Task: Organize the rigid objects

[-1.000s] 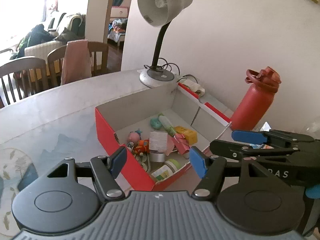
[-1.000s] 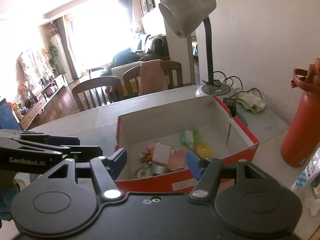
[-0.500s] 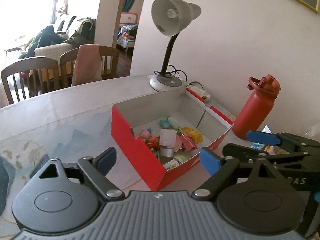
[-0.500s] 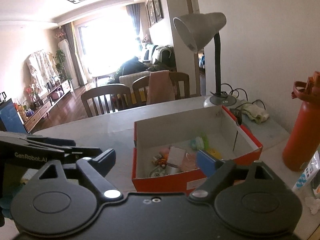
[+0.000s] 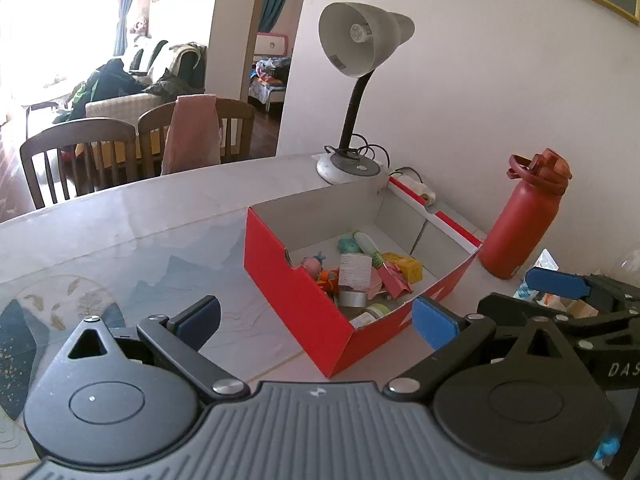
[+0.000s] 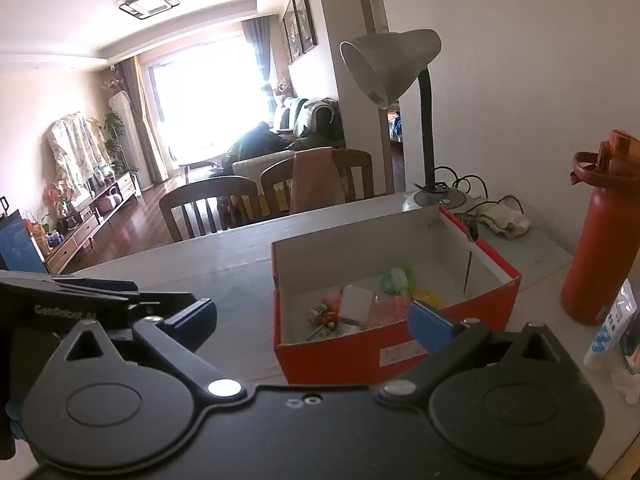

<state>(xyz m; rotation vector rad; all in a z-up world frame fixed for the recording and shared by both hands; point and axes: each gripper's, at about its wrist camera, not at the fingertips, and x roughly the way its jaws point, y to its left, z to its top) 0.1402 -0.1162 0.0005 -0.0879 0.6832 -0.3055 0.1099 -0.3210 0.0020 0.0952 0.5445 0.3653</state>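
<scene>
Since red box (image 5: 316, 312) is thin cardboard, light, stiff-ish, full of loose bits, grab near wall. Left gripper (image 5: 316, 320), right gripper (image 6: 312, 320): jaws opening wide, nothing between.

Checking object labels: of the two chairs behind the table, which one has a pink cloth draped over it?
The right-hand chair, nearer the doorway, carries the pink cloth over its back; the left chair is bare.

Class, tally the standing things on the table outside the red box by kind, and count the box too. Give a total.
Red box: 1
Desk lamp: 1
Red bottle: 1
Total: 3
</scene>
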